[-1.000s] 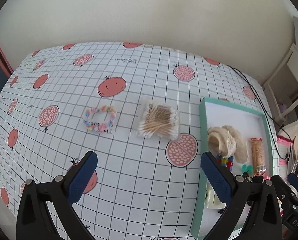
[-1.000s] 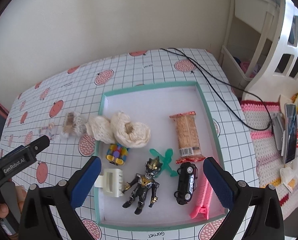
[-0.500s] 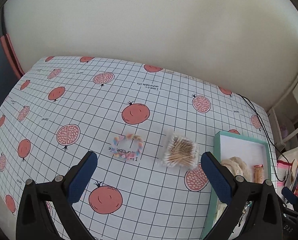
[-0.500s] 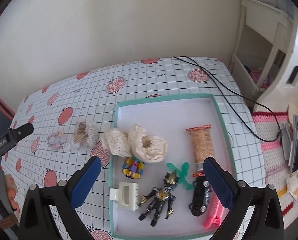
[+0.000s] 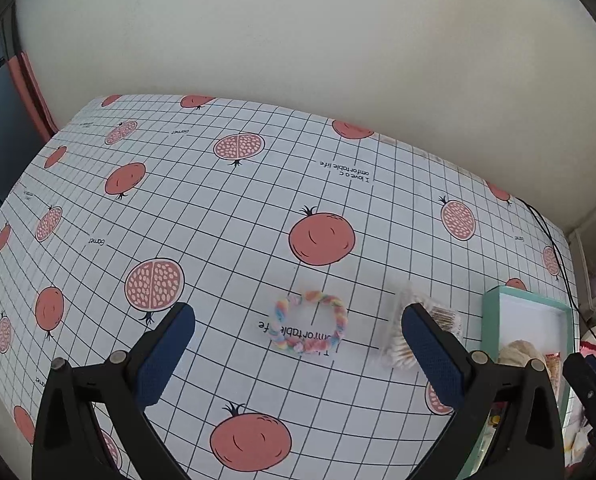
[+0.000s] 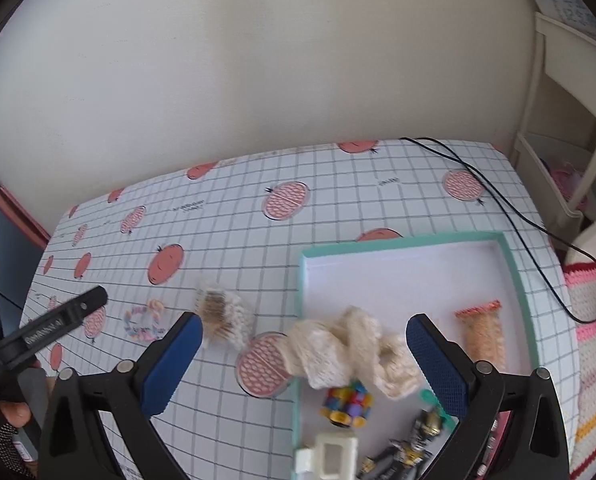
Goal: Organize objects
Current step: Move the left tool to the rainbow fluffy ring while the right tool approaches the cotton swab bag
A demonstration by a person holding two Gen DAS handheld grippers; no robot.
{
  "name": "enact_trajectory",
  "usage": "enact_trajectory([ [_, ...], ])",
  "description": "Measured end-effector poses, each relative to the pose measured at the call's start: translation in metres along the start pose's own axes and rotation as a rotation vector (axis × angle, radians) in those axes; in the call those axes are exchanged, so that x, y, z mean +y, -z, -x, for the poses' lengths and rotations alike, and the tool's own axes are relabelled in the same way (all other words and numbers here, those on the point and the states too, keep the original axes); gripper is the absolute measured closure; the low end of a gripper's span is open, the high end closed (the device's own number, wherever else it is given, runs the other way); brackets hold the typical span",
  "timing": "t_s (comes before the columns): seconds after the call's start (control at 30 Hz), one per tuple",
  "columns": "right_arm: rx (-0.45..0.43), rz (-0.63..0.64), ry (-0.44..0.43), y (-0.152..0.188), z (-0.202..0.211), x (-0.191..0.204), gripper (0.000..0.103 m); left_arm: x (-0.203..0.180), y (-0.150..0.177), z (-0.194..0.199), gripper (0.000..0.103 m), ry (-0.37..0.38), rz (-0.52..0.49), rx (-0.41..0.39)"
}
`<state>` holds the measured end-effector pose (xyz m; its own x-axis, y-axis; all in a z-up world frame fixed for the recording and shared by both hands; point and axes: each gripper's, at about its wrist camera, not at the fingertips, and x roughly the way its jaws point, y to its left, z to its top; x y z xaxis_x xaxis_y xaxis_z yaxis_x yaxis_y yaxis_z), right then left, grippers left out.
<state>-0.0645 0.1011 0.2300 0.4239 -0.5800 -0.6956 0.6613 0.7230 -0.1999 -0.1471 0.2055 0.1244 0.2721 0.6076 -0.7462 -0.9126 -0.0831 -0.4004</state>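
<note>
Left claw (image 5: 298, 340) spread wide, empty, with the bracelet (image 5: 309, 328) on the tabletop (image 5: 225, 216) dead ahead between its fingers. Right claw (image 6: 304, 354) wide too, farther off, near the tray (image 6: 514, 276).

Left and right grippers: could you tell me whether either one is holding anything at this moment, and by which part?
Nothing is held. The left gripper and the right gripper are both open above the table, with nothing between their fingers.
</note>
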Motion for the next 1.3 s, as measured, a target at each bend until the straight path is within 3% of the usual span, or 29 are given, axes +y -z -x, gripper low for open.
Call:
enact_trajectory([
  [0.17,-0.041,0.08,-0.062,-0.014,-0.009,0.034,0.0,0.009,-0.008,-0.015,0.0,0.017,0.002,0.013],
  [0.47,-0.031,0.191,-0.072,-0.006,-0.04,0.069,0.0,0.022,-0.007,-0.038,0.0,0.033,-0.012,0.065],
  [0.83,-0.018,0.233,-0.116,0.009,-0.064,0.082,0.0,0.033,-0.002,-0.052,0.0,0.037,-0.037,0.101],
  [1.3,0.015,0.296,-0.091,0.022,-0.101,0.103,0.0,0.039,0.009,-0.078,0.0,0.05,-0.071,0.168],
])
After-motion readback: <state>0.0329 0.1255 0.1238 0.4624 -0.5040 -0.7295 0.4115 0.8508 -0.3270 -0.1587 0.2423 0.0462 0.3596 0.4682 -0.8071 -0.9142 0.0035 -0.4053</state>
